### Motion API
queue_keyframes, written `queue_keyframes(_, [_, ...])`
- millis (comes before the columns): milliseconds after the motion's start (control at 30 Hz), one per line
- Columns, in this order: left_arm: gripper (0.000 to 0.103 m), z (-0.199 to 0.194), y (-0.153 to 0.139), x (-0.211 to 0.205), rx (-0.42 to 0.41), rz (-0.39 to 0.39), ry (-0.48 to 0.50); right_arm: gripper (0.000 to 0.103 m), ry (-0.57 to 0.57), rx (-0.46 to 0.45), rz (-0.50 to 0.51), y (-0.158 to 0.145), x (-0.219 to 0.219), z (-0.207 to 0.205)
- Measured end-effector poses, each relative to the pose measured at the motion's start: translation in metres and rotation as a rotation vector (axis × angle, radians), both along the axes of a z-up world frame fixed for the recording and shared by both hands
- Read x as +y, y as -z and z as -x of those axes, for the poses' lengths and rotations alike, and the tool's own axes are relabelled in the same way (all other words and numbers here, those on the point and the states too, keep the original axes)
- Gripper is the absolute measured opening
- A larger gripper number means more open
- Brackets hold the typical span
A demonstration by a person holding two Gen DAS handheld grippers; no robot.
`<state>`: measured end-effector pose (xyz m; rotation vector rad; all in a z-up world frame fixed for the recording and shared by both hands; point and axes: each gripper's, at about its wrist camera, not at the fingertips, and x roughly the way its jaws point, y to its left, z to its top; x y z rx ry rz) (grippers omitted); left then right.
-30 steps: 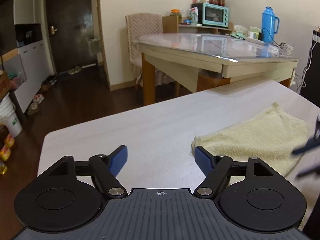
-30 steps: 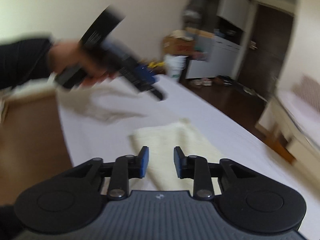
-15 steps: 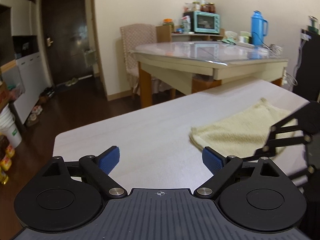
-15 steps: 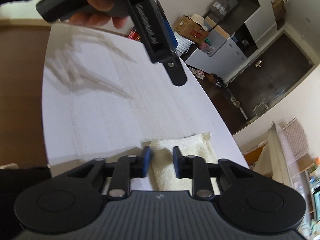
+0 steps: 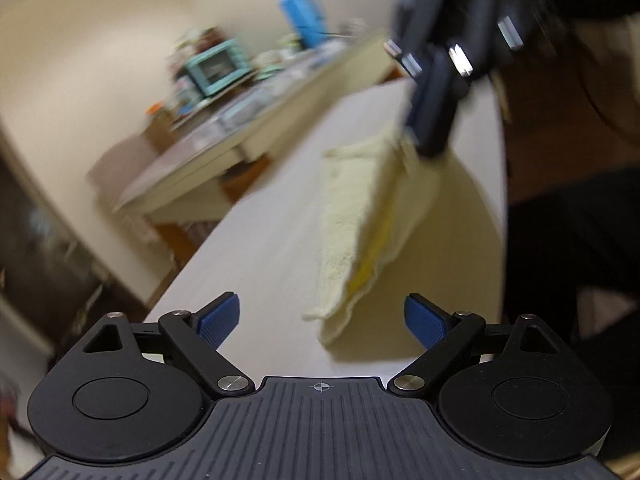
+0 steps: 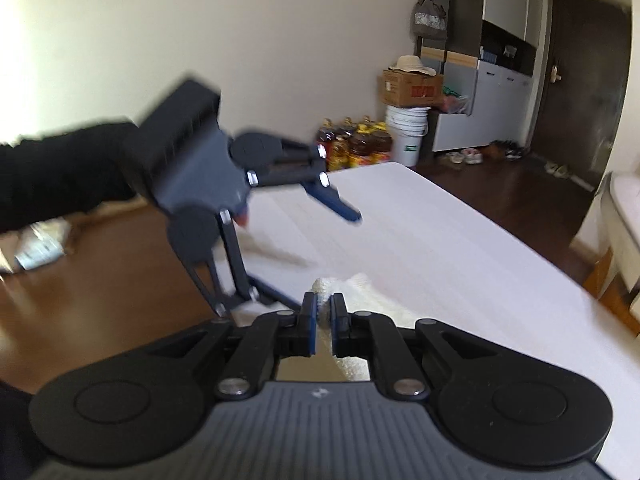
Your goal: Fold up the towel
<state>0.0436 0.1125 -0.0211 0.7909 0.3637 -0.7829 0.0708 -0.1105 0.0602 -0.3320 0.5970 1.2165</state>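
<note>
Your left gripper point(image 5: 322, 314) hangs with its fingers spread wide and empty, the towel's point(image 5: 360, 216) free corner just ahead between them. Beyond, your right gripper point(image 6: 323, 322) has its fingers pinched tight on a corner, lifting it off the worktop point(image 5: 272, 240). The fold is just starting; next, close the left on its corner.

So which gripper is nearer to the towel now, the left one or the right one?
Right. The right gripper is shut on the towel, lifting one edge off the white table. The left gripper is open, the towel's near corner just ahead between its fingers, untouched.
</note>
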Motion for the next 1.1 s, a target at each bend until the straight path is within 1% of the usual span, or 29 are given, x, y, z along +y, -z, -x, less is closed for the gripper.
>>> queue_keyframes(33, [0.088,0.002,0.003,-0.005,0.003,-0.015,0.023,0.008,0.0,0.021,-0.014,-0.002,-0.008,0.002])
queue_keyframes(100, [0.075,0.008,0.006,-0.013,0.01,-0.042,0.068,0.008,0.006,0.03,-0.02,-0.004,-0.022,0.006])
queue_keyframes(167, [0.046,0.011,0.006,-0.019,0.033,-0.071,0.108,0.008,0.011,0.034,-0.016,-0.002,-0.03,0.009])
queue_keyframes(200, [0.04,0.012,0.006,-0.02,0.047,-0.081,0.123,0.008,0.011,0.043,-0.016,0.0,-0.033,0.01])
queue_keyframes(233, [0.029,0.013,0.004,-0.021,0.064,-0.091,0.14,0.008,0.01,0.049,-0.017,0.001,-0.034,0.01])
queue_keyframes(267, [0.02,0.015,0.003,-0.021,0.081,-0.102,0.154,0.008,0.009,0.056,-0.019,0.004,-0.035,0.009])
queue_keyframes(333, [0.013,0.017,0.0,-0.022,0.112,-0.144,0.177,0.008,0.005,0.072,-0.024,0.009,-0.041,0.011])
queue_keyframes(433, [0.011,0.018,-0.006,-0.024,0.151,-0.197,0.206,0.008,-0.007,0.109,-0.052,0.017,-0.05,0.009])
queue_keyframes(500, [0.01,0.014,-0.014,-0.028,0.165,-0.209,0.217,0.008,-0.006,0.134,-0.093,0.019,-0.06,0.009])
queue_keyframes(567, [0.01,0.005,-0.025,-0.036,0.16,-0.21,0.214,0.008,0.019,0.143,-0.132,0.019,-0.073,0.008])
queue_keyframes(633, [0.01,-0.01,-0.036,-0.046,0.145,-0.204,0.202,0.008,0.078,0.147,-0.189,0.016,-0.087,-0.003])
queue_keyframes(733, [0.01,-0.034,-0.051,-0.066,0.105,-0.205,0.191,0.008,0.2,0.145,-0.267,0.014,-0.11,-0.023])
queue_keyframes(833, [0.01,-0.062,-0.057,-0.094,0.091,-0.219,0.187,0.008,0.33,0.139,-0.298,0.019,-0.131,-0.043])
queue_keyframes(967, [0.01,-0.103,-0.047,-0.137,0.086,-0.253,0.193,0.008,0.488,0.174,-0.312,0.036,-0.152,-0.072])
queue_keyframes(1100, [0.01,-0.134,-0.035,-0.167,0.115,-0.286,0.196,0.008,0.581,0.228,-0.312,0.057,-0.167,-0.097])
